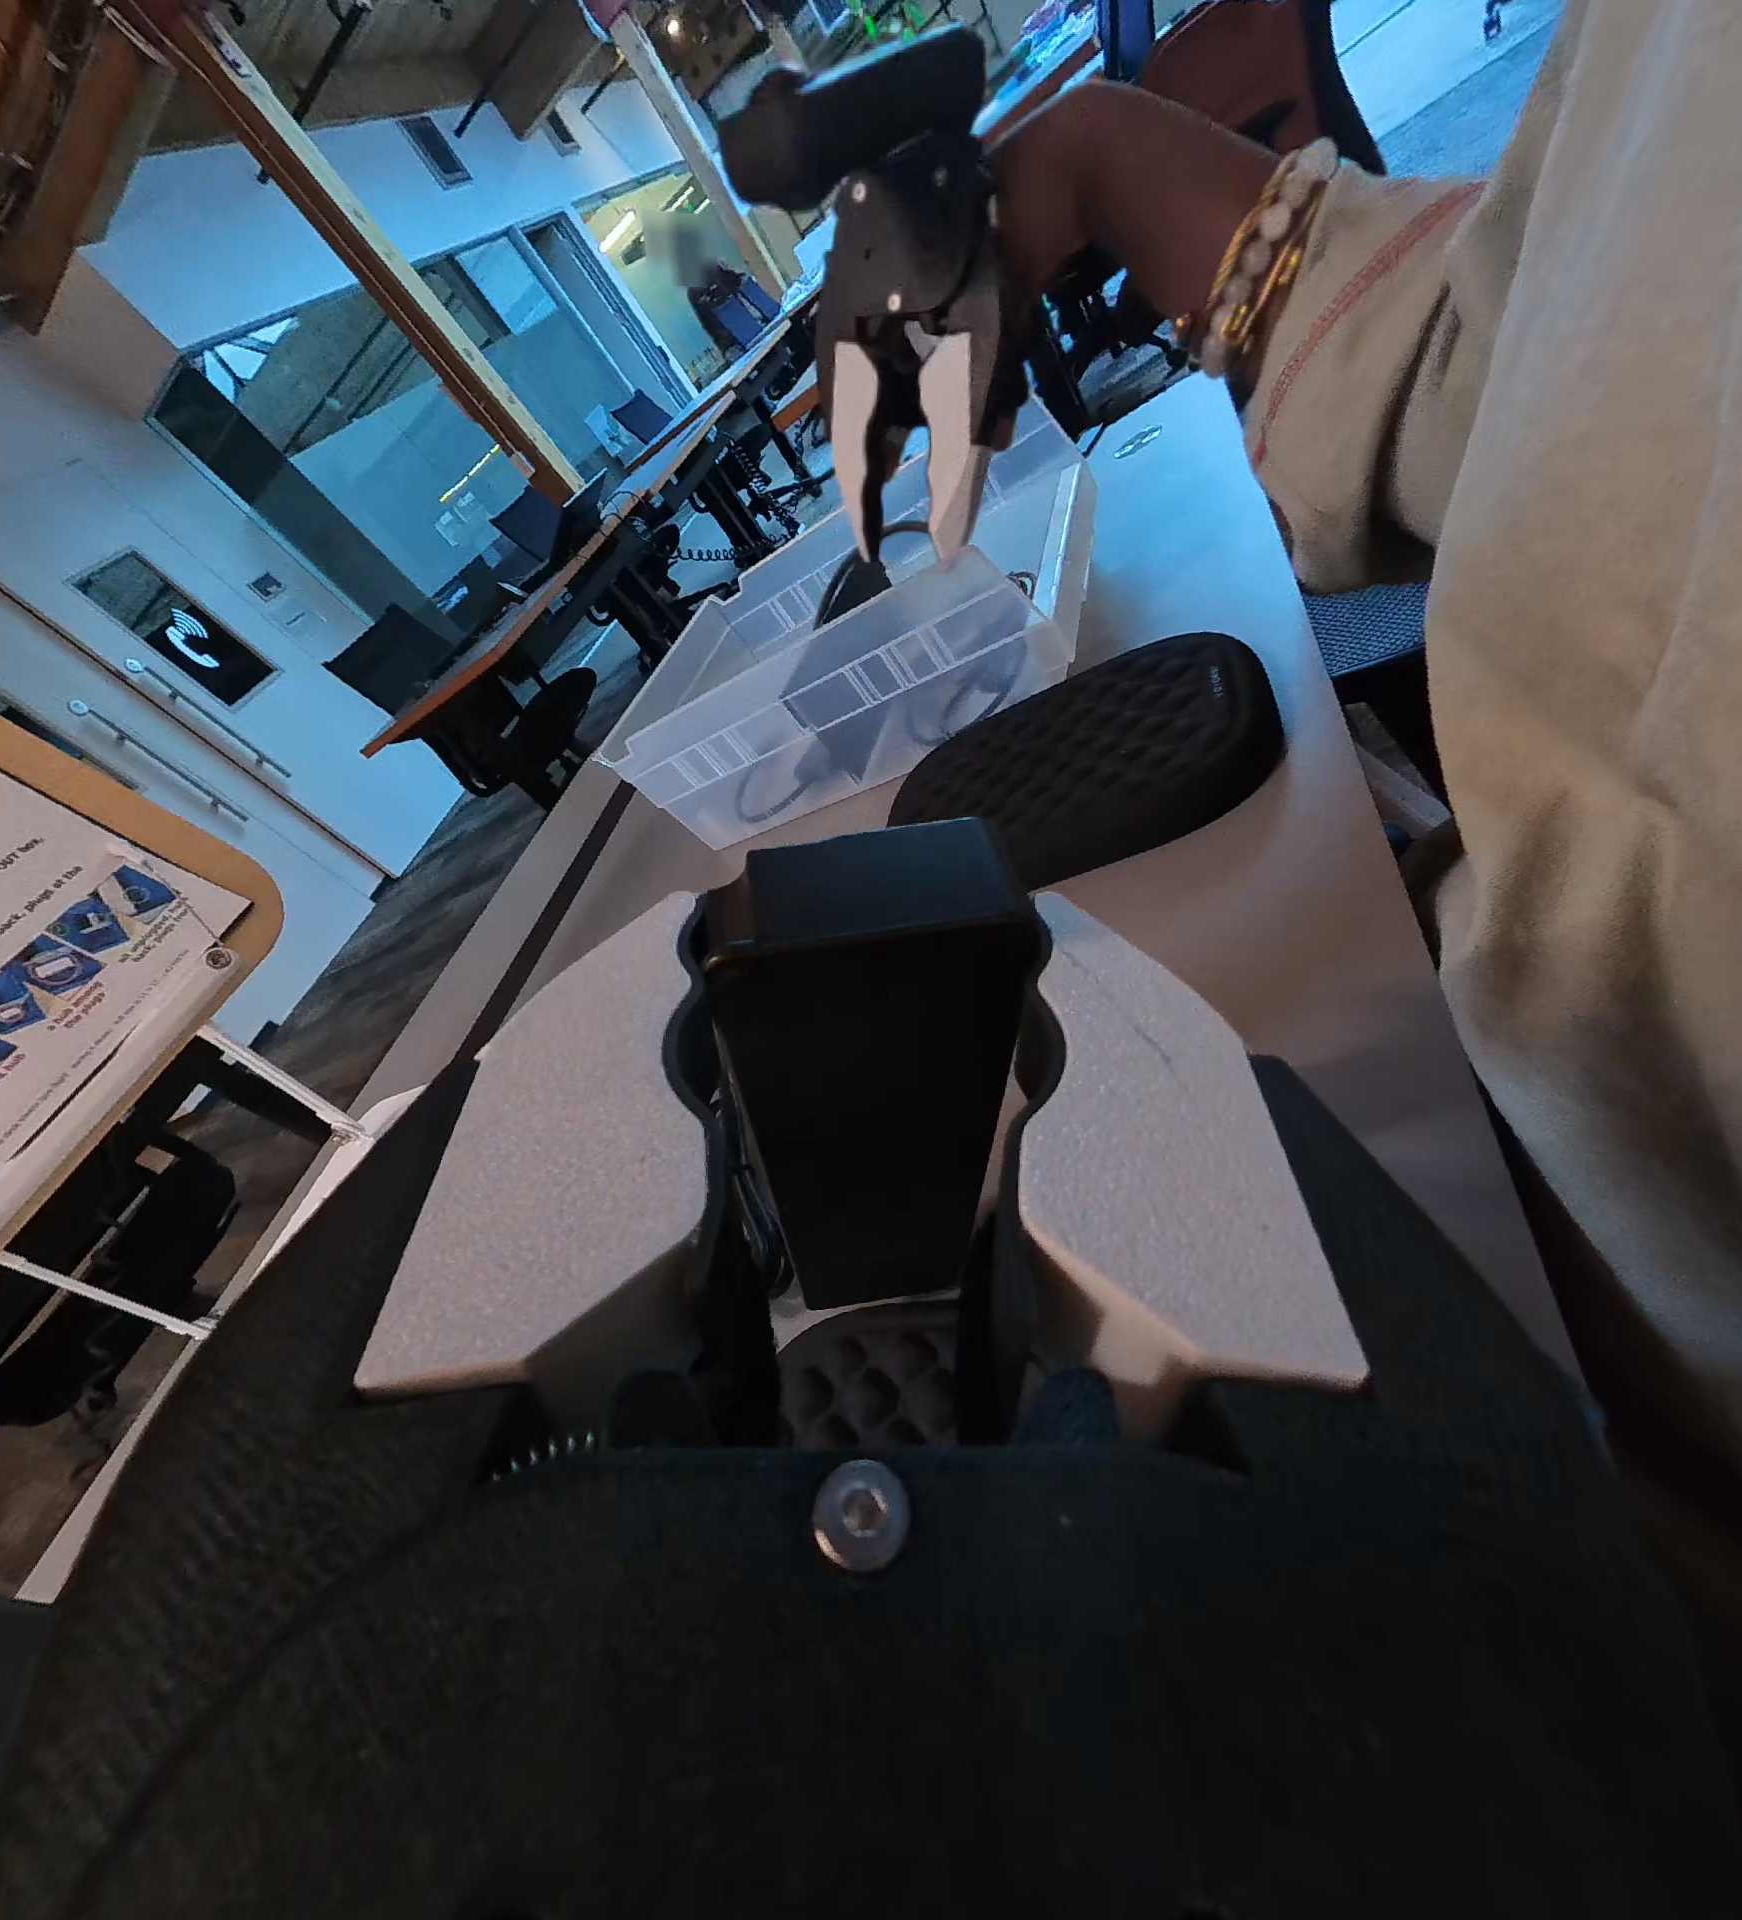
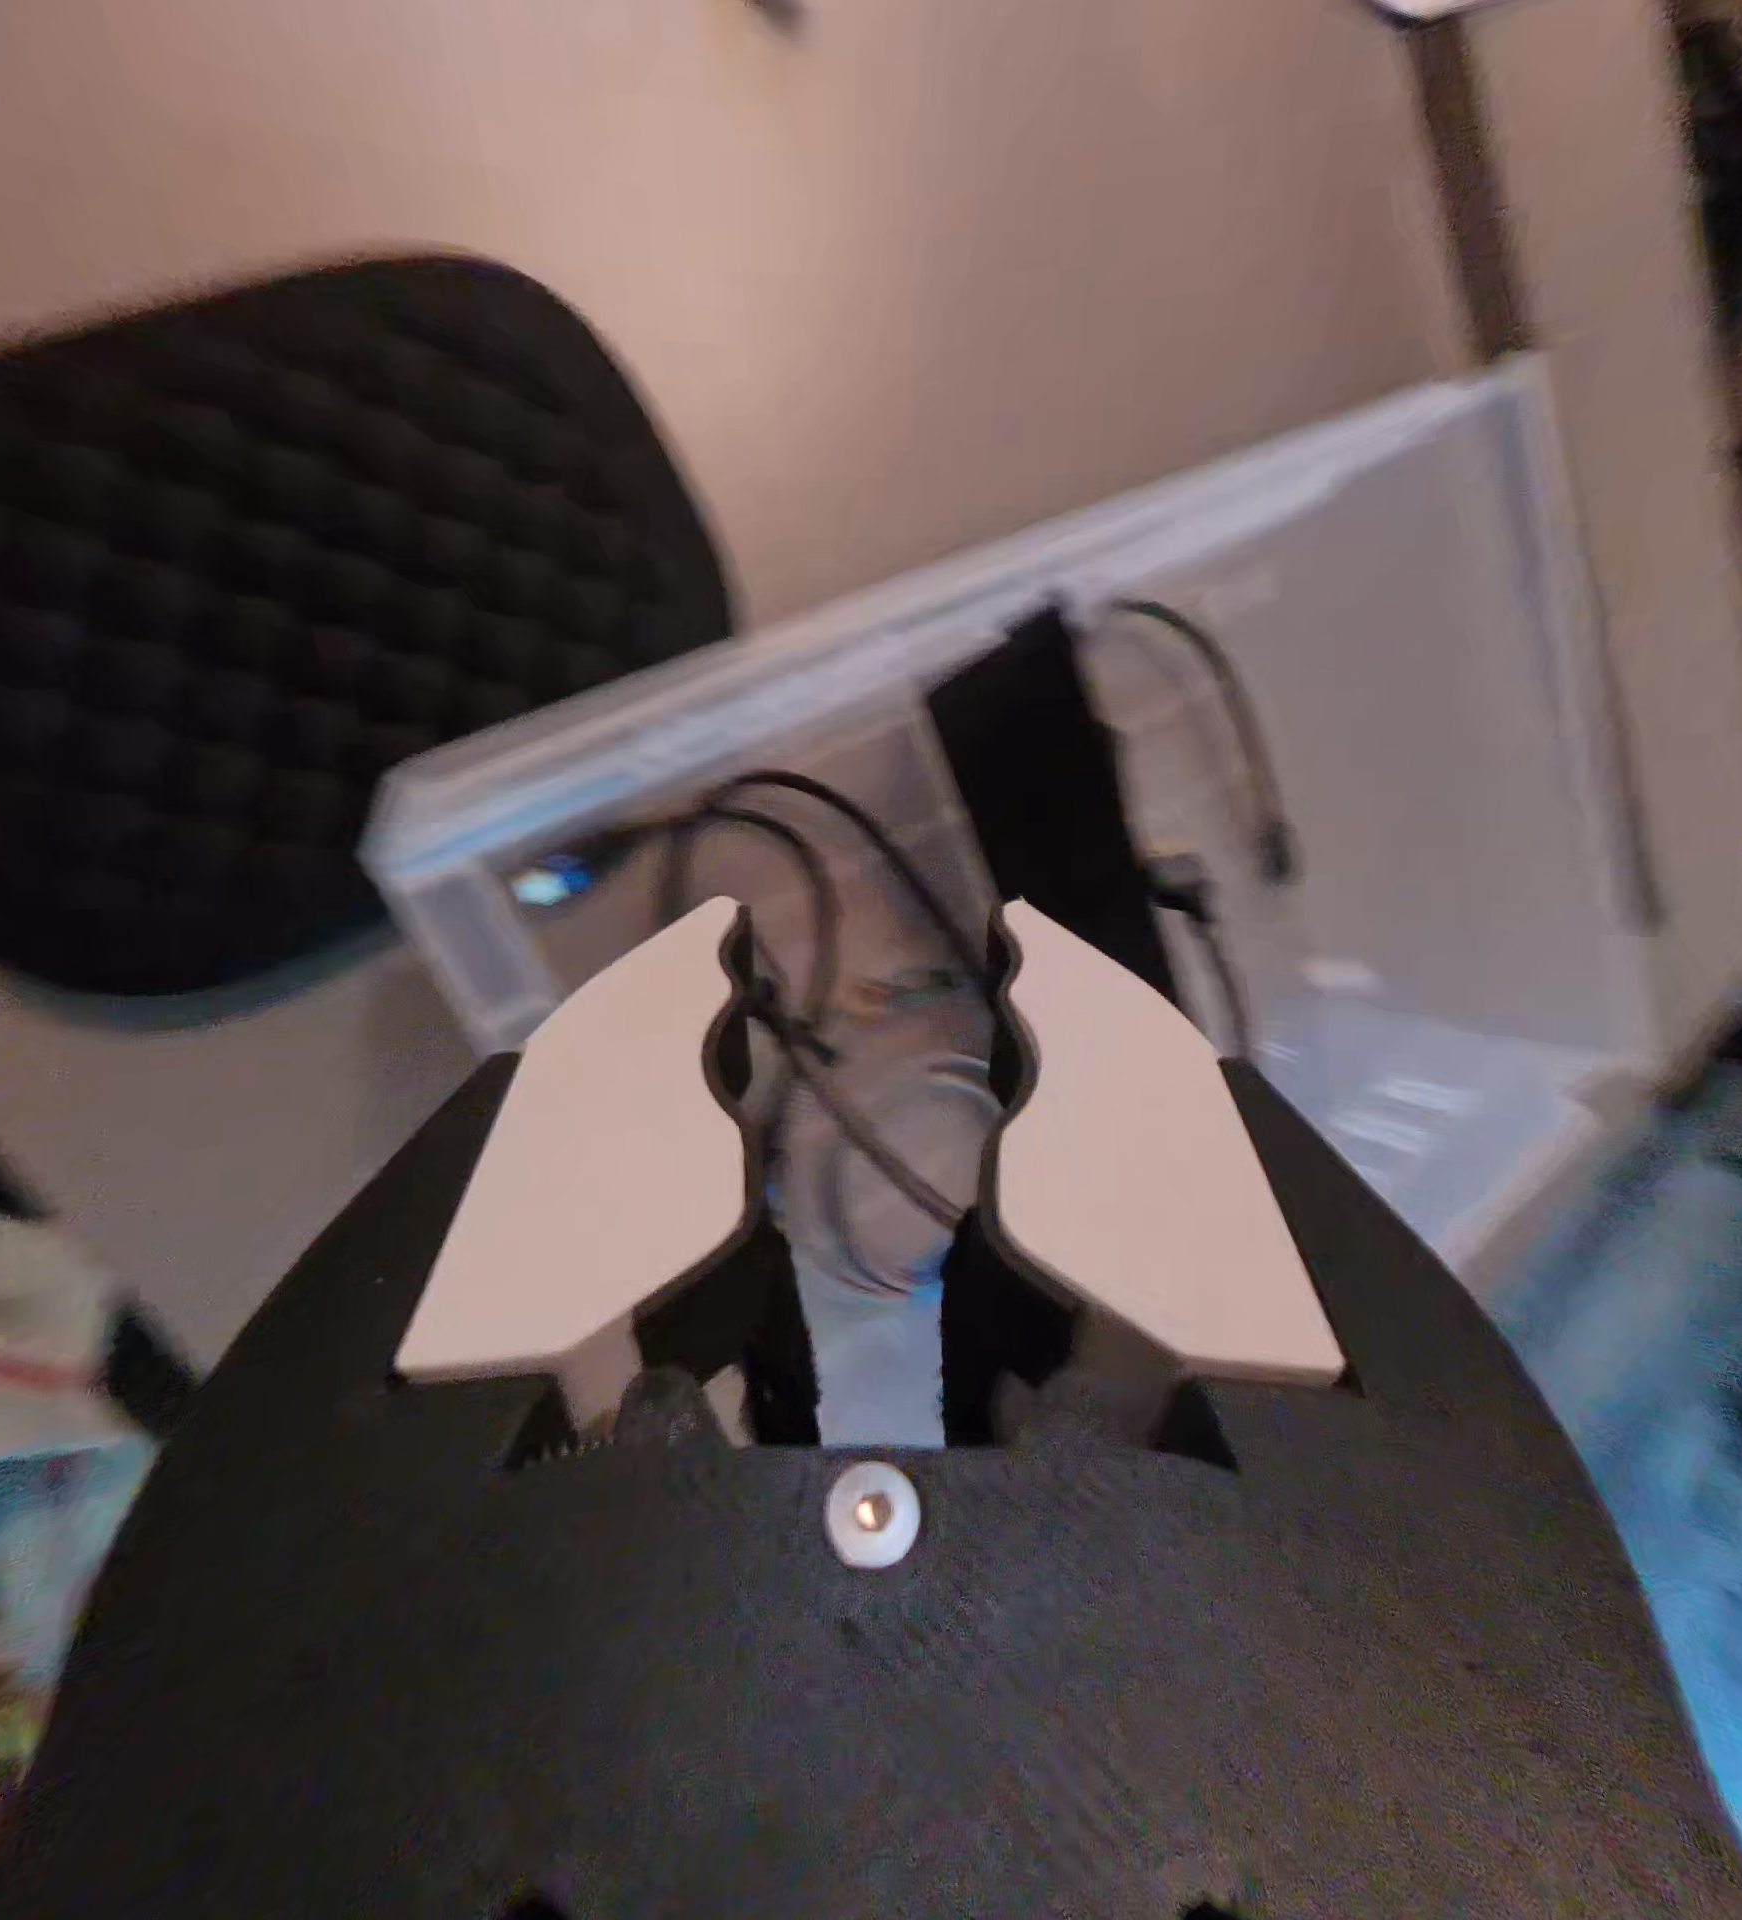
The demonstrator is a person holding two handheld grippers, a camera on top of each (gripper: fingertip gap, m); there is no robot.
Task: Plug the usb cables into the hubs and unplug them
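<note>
My left gripper [image 1: 867, 925] is shut on a black box-shaped hub [image 1: 877, 1091] and holds it upright above the table [image 1: 1262, 935]. My right gripper [image 2: 872, 914] is open and points down into a clear plastic bin [image 2: 742, 665]. Thin black usb cables [image 2: 825, 810] loop between its fingers; I cannot tell whether they touch them. Another black hub [image 2: 1033, 779] leans inside the bin with a cable plug beside it. The left wrist view shows the right gripper [image 1: 908, 545] farther off, fingers apart, tips at the bin [image 1: 846, 707].
A black textured oval pad [image 1: 1095, 748] lies on the table between me and the bin; it also shows in the right wrist view [image 2: 275, 623]. A person's cream sleeve [image 1: 1625, 727] fills the right side. An instruction board [image 1: 46, 987] stands at the left. The grippers' ends are close to 35 centimetres from one another.
</note>
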